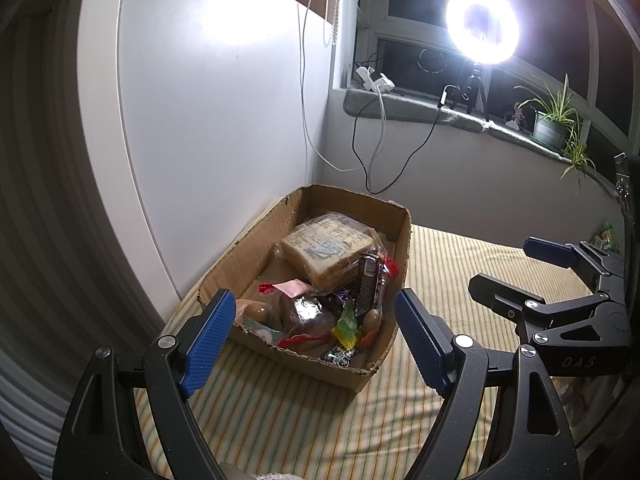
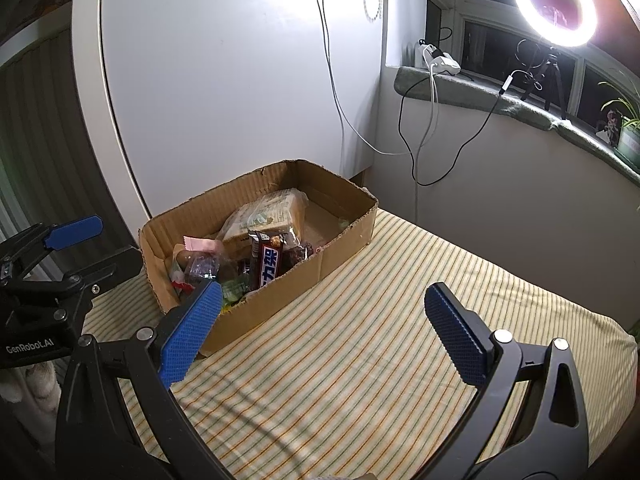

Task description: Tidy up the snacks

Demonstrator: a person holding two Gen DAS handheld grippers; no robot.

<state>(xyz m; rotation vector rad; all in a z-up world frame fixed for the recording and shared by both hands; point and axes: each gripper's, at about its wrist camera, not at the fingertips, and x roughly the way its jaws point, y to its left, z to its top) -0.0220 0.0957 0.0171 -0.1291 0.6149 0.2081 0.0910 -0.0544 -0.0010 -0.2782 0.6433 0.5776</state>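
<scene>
An open cardboard box sits on the striped cloth and holds the snacks. Inside lie a bagged slab of bread, an upright brown chocolate bar, a pink packet, a shiny purple wrapper and green candy. My left gripper hovers open just before the box's near end, holding nothing. My right gripper stands open over bare cloth to the right of the box, also holding nothing.
The striped cloth ends at a rounded edge on the right. A white panel stands close behind the box. The sill carries a ring light on a tripod, chargers with hanging cables and a potted plant. A small green packet lies far right.
</scene>
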